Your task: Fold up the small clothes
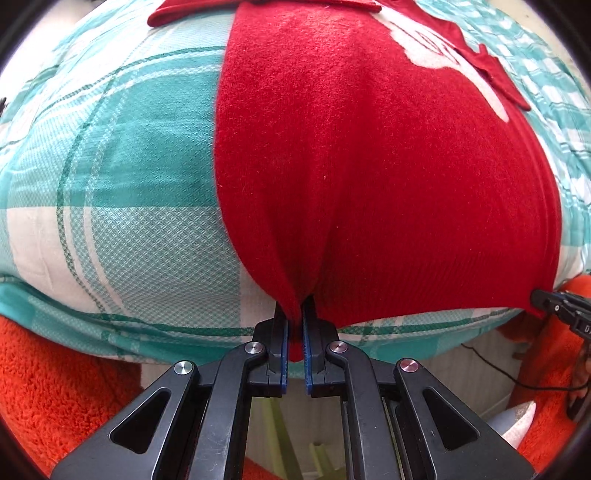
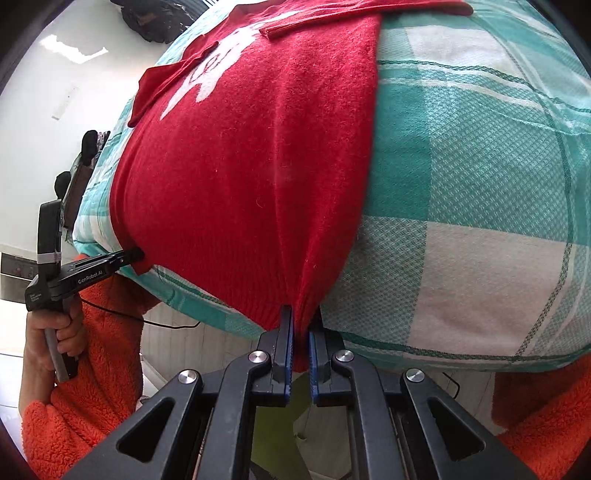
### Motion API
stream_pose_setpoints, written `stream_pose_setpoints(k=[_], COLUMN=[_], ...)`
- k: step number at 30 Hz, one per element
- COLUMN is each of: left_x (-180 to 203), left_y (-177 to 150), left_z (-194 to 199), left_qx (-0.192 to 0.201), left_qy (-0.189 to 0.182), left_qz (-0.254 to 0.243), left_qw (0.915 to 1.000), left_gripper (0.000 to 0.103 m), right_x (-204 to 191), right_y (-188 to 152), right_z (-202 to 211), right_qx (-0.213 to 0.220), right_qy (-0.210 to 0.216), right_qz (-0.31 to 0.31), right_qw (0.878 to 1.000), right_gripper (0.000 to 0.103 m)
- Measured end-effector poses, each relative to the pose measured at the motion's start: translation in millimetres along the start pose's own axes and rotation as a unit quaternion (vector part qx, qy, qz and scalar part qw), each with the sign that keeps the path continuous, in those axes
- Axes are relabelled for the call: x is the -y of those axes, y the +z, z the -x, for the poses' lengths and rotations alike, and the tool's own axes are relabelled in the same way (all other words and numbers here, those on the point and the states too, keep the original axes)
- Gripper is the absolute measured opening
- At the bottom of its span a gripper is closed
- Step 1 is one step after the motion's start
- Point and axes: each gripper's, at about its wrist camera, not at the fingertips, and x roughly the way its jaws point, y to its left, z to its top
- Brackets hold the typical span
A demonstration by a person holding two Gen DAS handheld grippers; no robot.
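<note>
A small red knitted sweater (image 1: 369, 166) with a white print lies flat on a teal and white checked cloth (image 1: 122, 192), sleeves folded in at the far end. My left gripper (image 1: 295, 314) is shut on the sweater's ribbed hem near its left corner, and the fabric bunches between the pads. In the right wrist view my right gripper (image 2: 302, 321) is shut on the same sweater (image 2: 240, 177) at the hem's right corner. Each gripper shows in the other's view: the right one (image 1: 539, 297) at the hem's far corner, the left one (image 2: 135, 254) likewise.
The checked cloth (image 2: 480, 184) covers a surface whose near edge runs just in front of both grippers. A person in an orange fleece sleeve (image 2: 92, 362) stands close below that edge. A thin black cable (image 2: 166, 325) hangs beneath it. A dark object (image 2: 155, 22) sits past the far end.
</note>
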Motion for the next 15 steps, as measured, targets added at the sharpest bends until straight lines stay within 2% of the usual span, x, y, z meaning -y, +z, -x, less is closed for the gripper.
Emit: stream_pose_setpoints(k=[7, 9, 10, 11, 12, 13, 14, 15], left_x=[-11.0, -12.8, -14.1, -10.3, -13.1, -16.4, -23.2, -31.5], left_y=[-3.1, -3.6, -4.0, -5.3, -7.8, -11.0, -15.5, -19.4], left_z=[-5.4, -9.0, -12.0, -9.4, -8.6, -5.1, 3.8, 14.9], left_qx=[-0.001, -0.006, -0.014, -0.026, -0.035, -0.037, -0.026, -0.006], left_qy=[0.000, 0.004, 0.003, 0.010, 0.022, 0.040, 0.055, 0.058], left_qz=[0.005, 0.006, 0.008, 0.012, 0.017, 0.024, 0.035, 0.050], left_qw=[1.0000, 1.0000, 0.9999, 0.9995, 0.9990, 0.9982, 0.9976, 0.9971], left_gripper=[0.005, 0.013, 0.015, 0.028, 0.048, 0.056, 0.059, 0.059], right_x=[5.8, 6.2, 7.6, 10.3, 14.2, 18.4, 22.4, 26.6], right_y=[0.3, -0.8, -1.0, -2.6, -3.9, -5.7, -8.0, -10.2], right_z=[-4.0, -5.0, -6.5, -7.5, -7.7, -3.6, 5.4, 18.1], right_qx=[0.001, -0.003, -0.008, -0.017, -0.027, -0.030, -0.026, -0.013], right_qy=[0.003, -0.003, -0.011, -0.025, -0.038, -0.041, -0.038, -0.038], right_qz=[-0.014, -0.018, -0.023, -0.030, -0.043, -0.058, -0.071, -0.080], right_qw=[1.000, 1.000, 1.000, 0.999, 0.998, 0.997, 0.996, 0.996], right_gripper=[0.007, 0.009, 0.019, 0.032, 0.040, 0.057, 0.066, 0.066])
